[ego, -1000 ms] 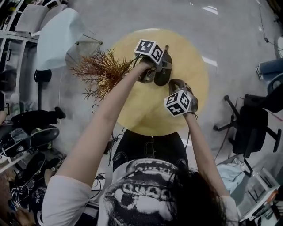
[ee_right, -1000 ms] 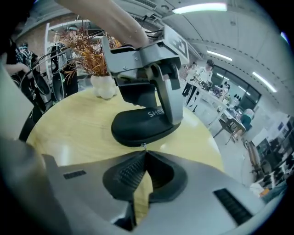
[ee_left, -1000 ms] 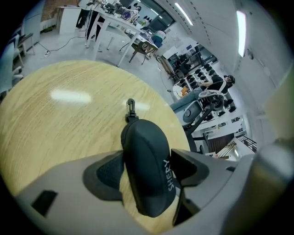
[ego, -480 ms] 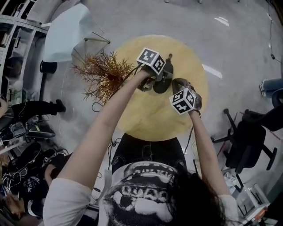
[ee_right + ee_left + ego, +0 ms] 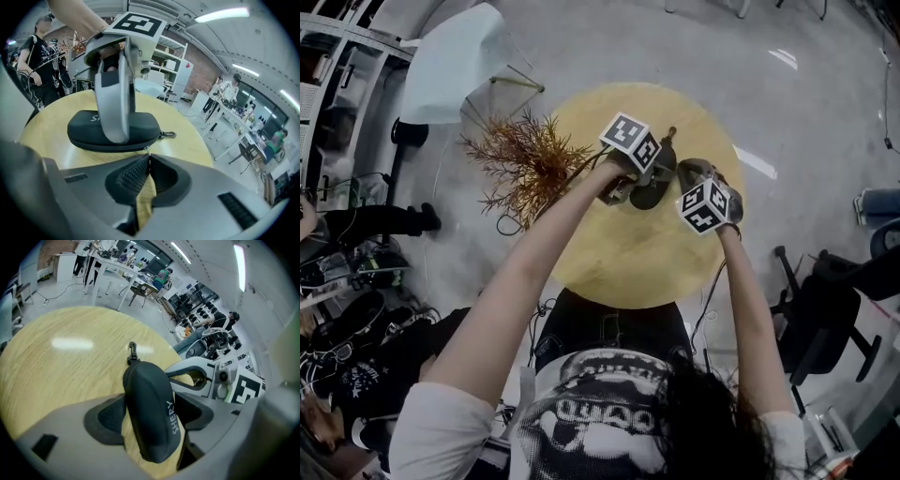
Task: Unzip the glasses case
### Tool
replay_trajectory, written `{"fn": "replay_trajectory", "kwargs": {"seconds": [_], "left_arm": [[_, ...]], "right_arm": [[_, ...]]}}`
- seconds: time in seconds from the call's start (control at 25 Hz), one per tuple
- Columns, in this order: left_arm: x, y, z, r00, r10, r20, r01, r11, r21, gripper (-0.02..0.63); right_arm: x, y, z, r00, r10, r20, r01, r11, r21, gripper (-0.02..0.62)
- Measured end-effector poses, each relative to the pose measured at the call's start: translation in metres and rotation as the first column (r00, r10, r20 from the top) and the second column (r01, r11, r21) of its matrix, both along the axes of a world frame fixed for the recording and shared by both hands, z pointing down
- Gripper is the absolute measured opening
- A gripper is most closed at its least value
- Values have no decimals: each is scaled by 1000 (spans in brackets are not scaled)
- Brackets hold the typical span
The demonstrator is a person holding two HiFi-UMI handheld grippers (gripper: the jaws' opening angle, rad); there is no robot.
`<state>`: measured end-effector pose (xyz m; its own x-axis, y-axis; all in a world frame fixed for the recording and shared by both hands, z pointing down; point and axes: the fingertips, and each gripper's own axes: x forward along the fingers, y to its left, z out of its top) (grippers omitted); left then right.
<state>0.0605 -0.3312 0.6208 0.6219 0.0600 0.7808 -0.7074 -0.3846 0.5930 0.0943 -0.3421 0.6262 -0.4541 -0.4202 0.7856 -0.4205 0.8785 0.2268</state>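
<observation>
While the left gripper [image 5: 151,413] has its jaws clamped across the middle of the glasses case [image 5: 145,385], the right gripper [image 5: 148,161] is the nearer to the seam, jaws clenched, apparently pinching the small metal zipper pull [image 5: 147,150] at their tips. The case's long axis lies crosswise just beyond the right jaws. It is a smooth, black, rounded shell with a metal clip [image 5: 169,135], on a pale wood-grain desk [image 5: 56,371].
</observation>
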Motion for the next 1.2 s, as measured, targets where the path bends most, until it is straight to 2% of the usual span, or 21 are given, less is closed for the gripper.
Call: {"fn": "replay_trajectory", "kwargs": {"seconds": [0.2, 0.36, 0.56, 0.76, 0.88, 1.0, 1.12, 1.2], "left_arm": [[1, 0, -1, 1000, 12, -8, -12, 1000, 2, 333], [2, 2, -2, 999, 31, -7, -31, 999, 13, 334], [8, 4, -4, 996, 84, -11, -84, 996, 36, 337], [19, 12, -1, 975, 223, 19, -224, 972, 69, 339], [20, 13, 1, 960, 280, 31, -281, 958, 54, 341], [21, 14, 1, 955, 295, 32, -296, 954, 47, 342], [21, 13, 1, 956, 290, 34, -291, 955, 51, 342], [20, 13, 0, 958, 285, 39, -287, 957, 51, 343]], "right_arm": [[-4, -20, 0, 994, -108, -25, 109, 994, 20, 5], [-10, -30, 0, 970, -237, -61, 240, 969, 54, 5], [-12, -36, -3, 897, -419, -142, 432, 899, 77, 6], [-10, -37, -1, 811, -547, -210, 567, 822, 51, 8], [-11, -36, 0, 774, -591, -228, 614, 788, 41, 8], [-15, -39, 1, 752, -612, -244, 639, 768, 45, 9], [-16, -39, 1, 751, -614, -244, 641, 766, 47, 11], [-16, -39, -1, 763, -603, -235, 628, 776, 48, 11]]}}
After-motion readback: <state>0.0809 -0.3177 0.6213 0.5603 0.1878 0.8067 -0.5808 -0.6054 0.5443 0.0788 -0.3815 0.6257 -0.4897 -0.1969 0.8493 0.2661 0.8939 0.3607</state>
